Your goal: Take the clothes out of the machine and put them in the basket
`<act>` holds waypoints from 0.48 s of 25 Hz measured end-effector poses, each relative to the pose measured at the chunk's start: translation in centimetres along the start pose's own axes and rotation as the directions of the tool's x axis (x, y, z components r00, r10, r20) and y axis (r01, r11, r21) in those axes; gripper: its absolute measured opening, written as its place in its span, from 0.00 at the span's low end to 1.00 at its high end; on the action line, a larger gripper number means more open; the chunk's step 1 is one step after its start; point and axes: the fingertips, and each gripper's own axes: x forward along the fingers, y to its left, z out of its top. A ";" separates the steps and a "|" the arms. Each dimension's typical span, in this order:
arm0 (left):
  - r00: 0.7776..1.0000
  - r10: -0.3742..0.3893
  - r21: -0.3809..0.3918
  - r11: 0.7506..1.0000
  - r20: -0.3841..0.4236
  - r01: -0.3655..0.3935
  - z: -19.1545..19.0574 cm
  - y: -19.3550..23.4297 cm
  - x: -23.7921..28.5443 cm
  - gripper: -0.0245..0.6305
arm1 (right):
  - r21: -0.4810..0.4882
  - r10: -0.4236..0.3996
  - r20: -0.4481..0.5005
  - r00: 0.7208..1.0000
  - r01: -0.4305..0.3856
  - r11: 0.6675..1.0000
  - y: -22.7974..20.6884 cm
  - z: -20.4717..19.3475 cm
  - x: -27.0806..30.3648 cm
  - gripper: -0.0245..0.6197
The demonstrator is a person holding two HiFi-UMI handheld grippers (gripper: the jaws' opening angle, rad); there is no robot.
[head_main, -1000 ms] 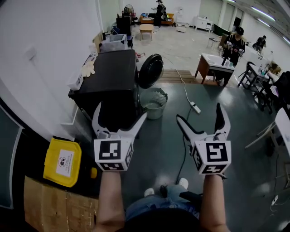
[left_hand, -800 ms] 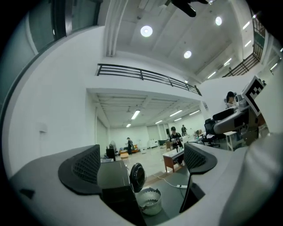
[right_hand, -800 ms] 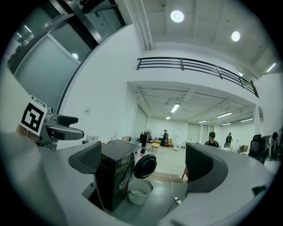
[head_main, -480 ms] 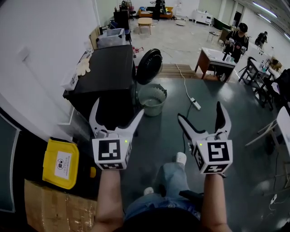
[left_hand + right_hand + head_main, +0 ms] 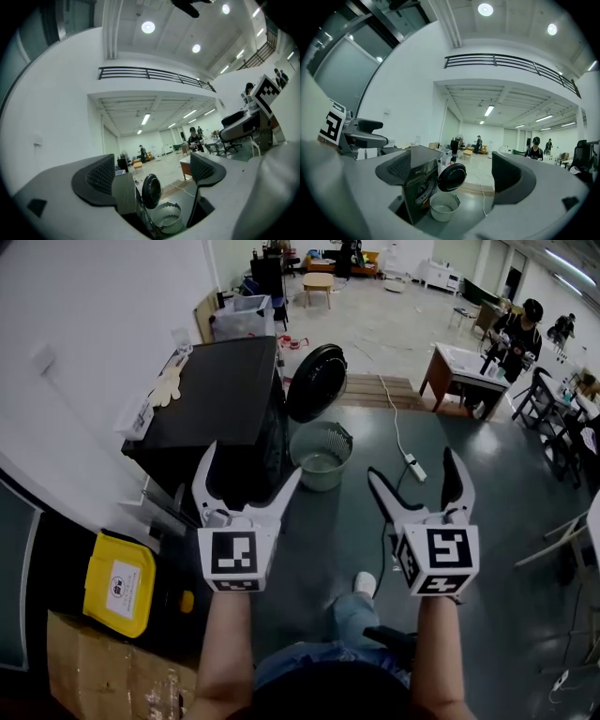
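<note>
A black washing machine point(image 5: 220, 404) stands by the left wall with its round door point(image 5: 317, 382) swung open. A pale round basket point(image 5: 322, 456) sits on the floor just in front of it. No clothes show; the drum's inside is hidden. My left gripper point(image 5: 250, 465) and right gripper point(image 5: 413, 467) are held level, side by side, short of the machine. Their jaws are wide apart and closing slightly, with nothing between them. The right gripper view shows the machine point(image 5: 421, 180), door point(image 5: 452, 176) and basket point(image 5: 443, 206) ahead. The left gripper view shows the door point(image 5: 151, 190) and basket point(image 5: 165, 218).
A yellow box point(image 5: 117, 582) and flat cardboard point(image 5: 103, 671) lie at the near left. A power strip with its cable point(image 5: 412, 467) runs across the floor right of the basket. A desk point(image 5: 469, 367) with people and chairs stands at the far right. A pale glove point(image 5: 169, 385) lies on the machine's top.
Both grippers and the view have moved forward towards the machine and basket, which now look nearer. The person's foot has stepped forward below.
</note>
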 end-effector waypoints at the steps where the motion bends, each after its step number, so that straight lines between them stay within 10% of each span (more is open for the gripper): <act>1: 1.000 0.005 0.013 1.000 0.009 -0.005 0.2 -0.4 1.2 0.75 | -0.001 0.005 0.001 1.000 -0.005 1.000 -1.0 -0.2 0.9 0.86; 4: 0.999 0.005 -0.029 1.000 0.032 -0.004 0.6 -1.5 5.2 0.66 | -0.008 0.023 0.005 1.000 -0.022 1.000 -4.1 -0.6 3.8 0.86; 12: 0.997 0.045 -0.148 0.987 -0.064 -0.054 -1.5 -3.7 16.5 0.89 | 0.009 0.097 0.012 0.995 -0.097 0.995 -11.3 -2.3 12.7 0.86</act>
